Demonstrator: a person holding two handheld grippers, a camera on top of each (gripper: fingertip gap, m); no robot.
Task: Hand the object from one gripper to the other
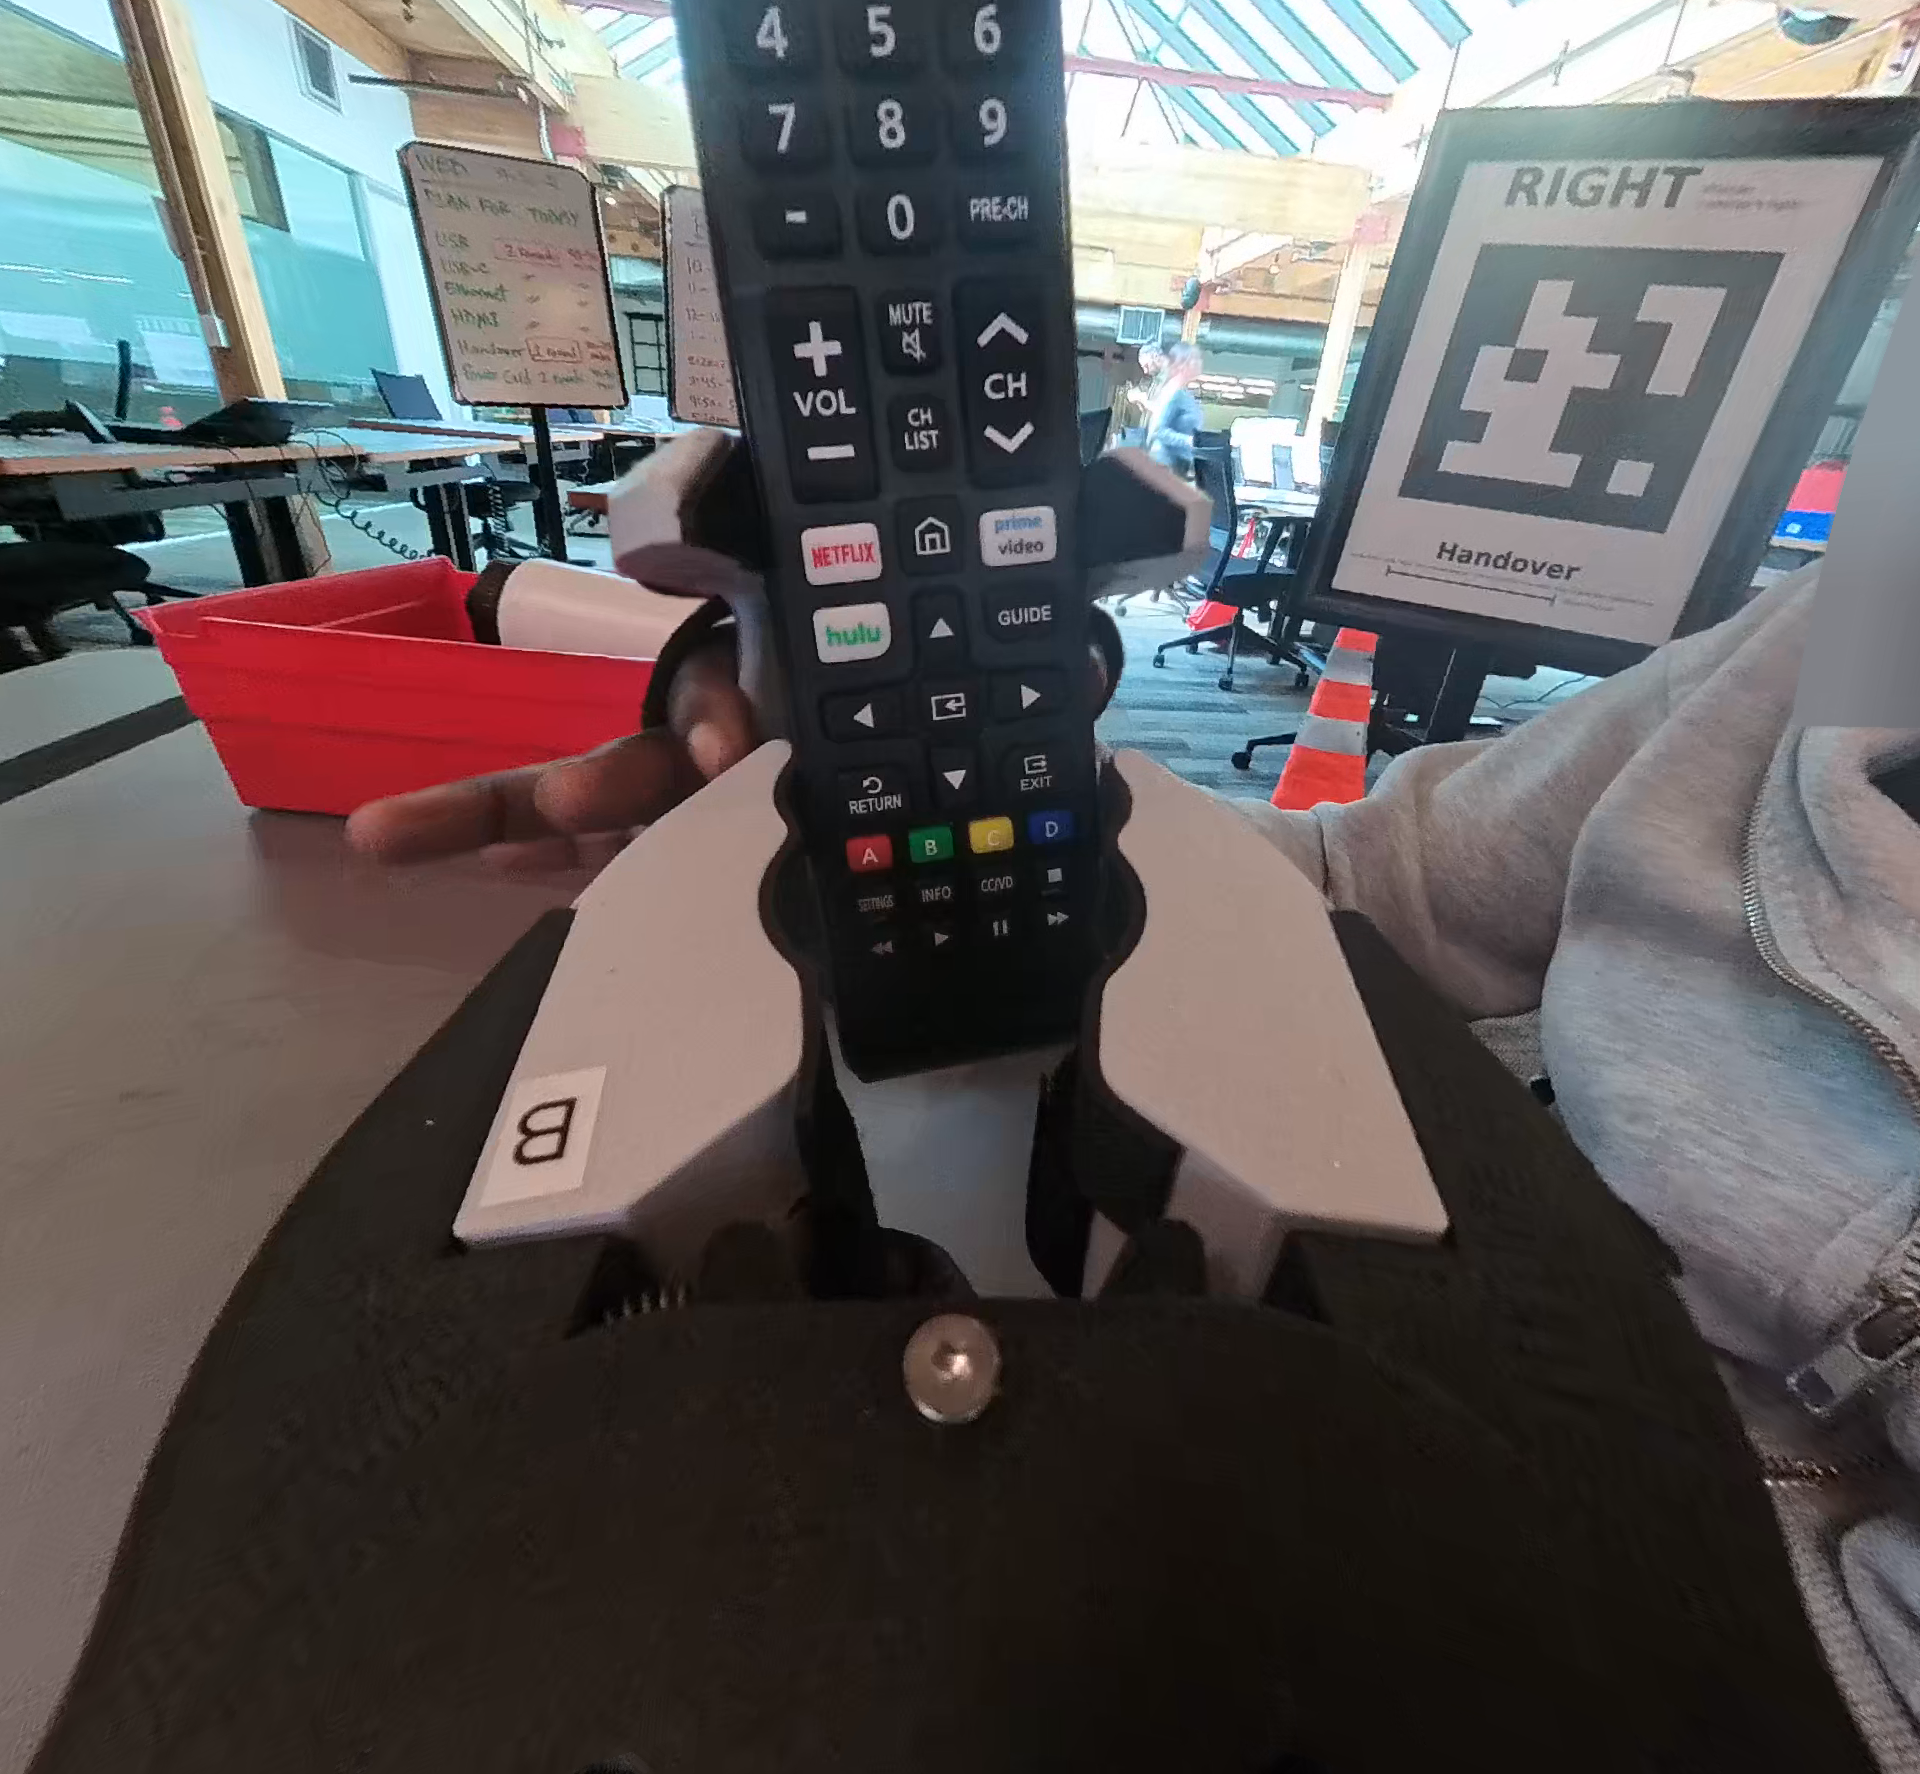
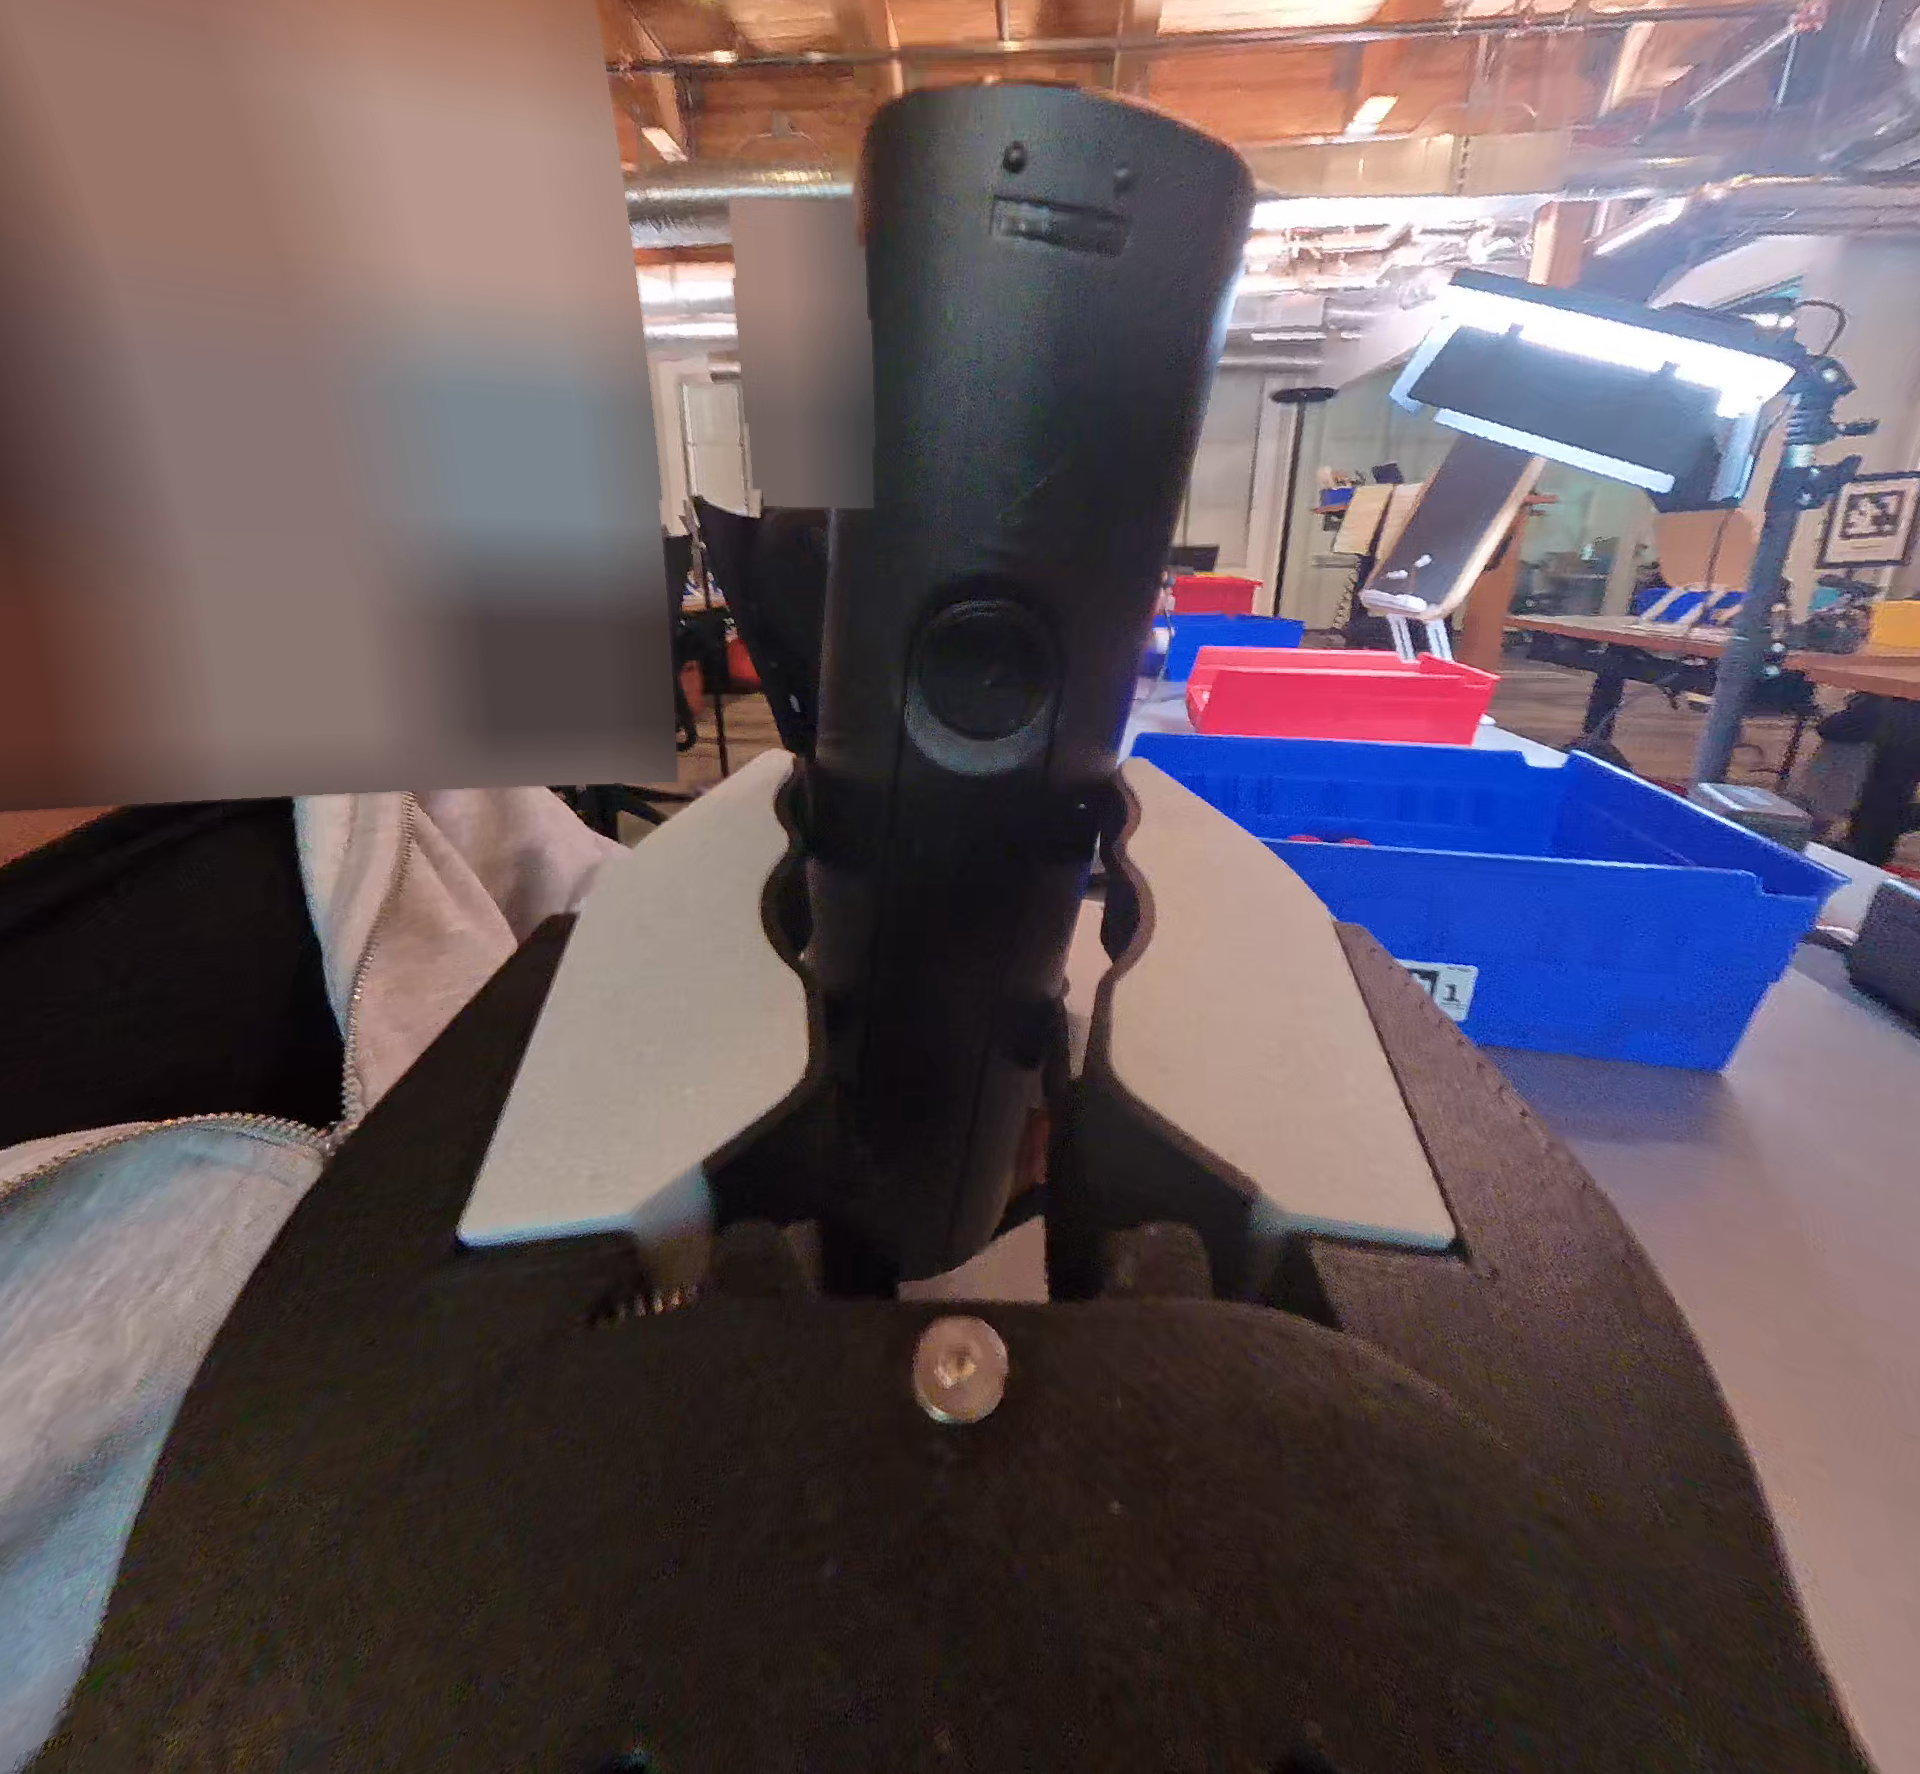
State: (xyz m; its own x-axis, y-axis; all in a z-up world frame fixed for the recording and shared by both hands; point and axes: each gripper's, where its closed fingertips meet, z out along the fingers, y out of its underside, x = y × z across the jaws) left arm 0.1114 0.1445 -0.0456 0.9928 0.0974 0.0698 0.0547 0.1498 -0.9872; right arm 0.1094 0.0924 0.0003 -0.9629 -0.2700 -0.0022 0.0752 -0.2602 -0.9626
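Standing upright, the black remote (image 1: 904,477) is pinched by both the left hand-held gripper (image 1: 951,883) and right hand-held gripper (image 2: 956,893).

red bin (image 1: 395,685) on grey table (image 1: 156,945) | blue bin (image 2: 1507,893) | whiteboard (image 1: 514,275) | orange cone (image 1: 1330,727)

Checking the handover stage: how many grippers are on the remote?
2. The left gripper clamps the remote near its bottom end; the right gripper grips it farther up.
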